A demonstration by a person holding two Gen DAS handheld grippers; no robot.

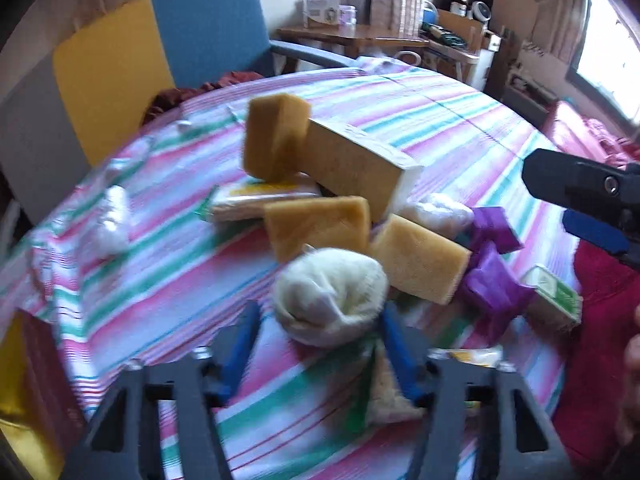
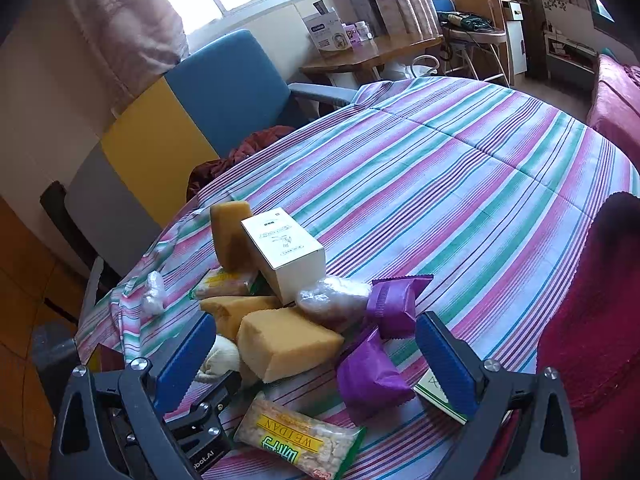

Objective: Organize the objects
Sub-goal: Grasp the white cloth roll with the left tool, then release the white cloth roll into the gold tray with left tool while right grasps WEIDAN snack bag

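Striped cloth [image 2: 460,184] in pink, green and white covers the table beyond both of my tools, with a blue and yellow chair [image 2: 224,92] behind the far edge. Ahead of my right gripper [image 2: 316,360], its blue pads spread wide with nothing pinched, sits the heap I am sorting. A white carton [image 2: 288,256] leans at the far side of the heap against an upright tan sponge [image 2: 230,236]. Two more tan sponges [image 2: 284,344] lie nearer the fingers, one directly between the spread pads' line of sight. Two purple packets [image 2: 370,372] rest just inside the right-hand pad, touching each other. A clear snack bag [image 2: 296,440] with yellow lettering lies closest to the tool, between its two arms. My left gripper [image 1: 318,342] points at a cream sock ball [image 1: 332,296] sitting at its fingertips; the blue pad on one side meets the ball's edge, the other stands clear, and motion blur keeps me from telling whether it is pinched. A small green-and-white box [image 1: 554,294] lies beyond the purple packets, far off that tool's right side.
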